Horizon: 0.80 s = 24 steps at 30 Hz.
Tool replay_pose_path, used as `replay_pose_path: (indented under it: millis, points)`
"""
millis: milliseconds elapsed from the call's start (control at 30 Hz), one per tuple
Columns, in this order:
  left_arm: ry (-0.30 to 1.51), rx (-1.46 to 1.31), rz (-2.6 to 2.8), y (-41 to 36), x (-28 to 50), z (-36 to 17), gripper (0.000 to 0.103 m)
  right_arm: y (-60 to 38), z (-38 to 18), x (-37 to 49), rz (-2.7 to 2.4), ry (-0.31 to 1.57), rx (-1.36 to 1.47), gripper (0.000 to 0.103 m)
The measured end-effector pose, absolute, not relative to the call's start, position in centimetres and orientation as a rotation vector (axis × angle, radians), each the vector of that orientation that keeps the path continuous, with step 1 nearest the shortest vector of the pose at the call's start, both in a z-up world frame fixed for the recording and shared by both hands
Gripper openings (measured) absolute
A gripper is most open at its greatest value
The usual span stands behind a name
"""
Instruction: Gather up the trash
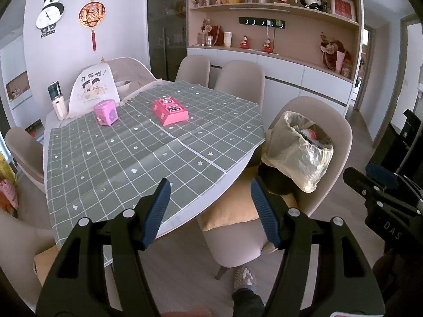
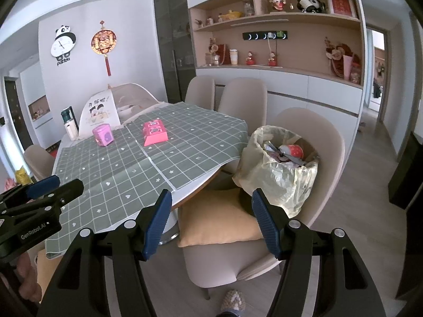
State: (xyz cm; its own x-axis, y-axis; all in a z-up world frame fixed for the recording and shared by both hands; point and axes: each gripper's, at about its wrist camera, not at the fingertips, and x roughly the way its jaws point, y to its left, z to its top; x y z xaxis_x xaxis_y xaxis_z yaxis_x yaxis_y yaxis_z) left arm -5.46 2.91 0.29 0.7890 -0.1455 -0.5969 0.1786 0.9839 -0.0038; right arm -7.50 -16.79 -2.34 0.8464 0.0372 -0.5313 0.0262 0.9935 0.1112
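A trash bin lined with a translucent bag (image 1: 298, 148) (image 2: 283, 169) stands on a beige chair (image 2: 327, 142) at the table's right side; it holds a red paper cup (image 2: 292, 150) and crumpled wrappers. My left gripper (image 1: 210, 211) is open and empty, over the near table edge, left of the bin. My right gripper (image 2: 211, 216) is open and empty, above an orange cushion (image 2: 216, 219), just short of the bin. Each gripper shows at the side of the other's view: the right one (image 1: 380, 187), the left one (image 2: 39, 192).
The table (image 1: 185, 216) carries a grey checked cloth (image 1: 148, 145), a pink box (image 1: 170, 111), a purple tin (image 1: 105, 112), a bottle (image 1: 56, 100) and a mesh food cover (image 1: 92, 87). Beige chairs surround it. Shelves line the back wall. My slippered foot (image 1: 244, 277) is below.
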Motion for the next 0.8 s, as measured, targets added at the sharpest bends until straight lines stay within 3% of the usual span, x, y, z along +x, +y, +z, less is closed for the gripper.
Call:
replay_pose_path:
  millis: [800]
  points:
    - [0.659,0.048,-0.176,3.21,-4.67,-0.47,0.06,-16.28,-2.94,-7.12,0.005,0.576,0.117,0.06]
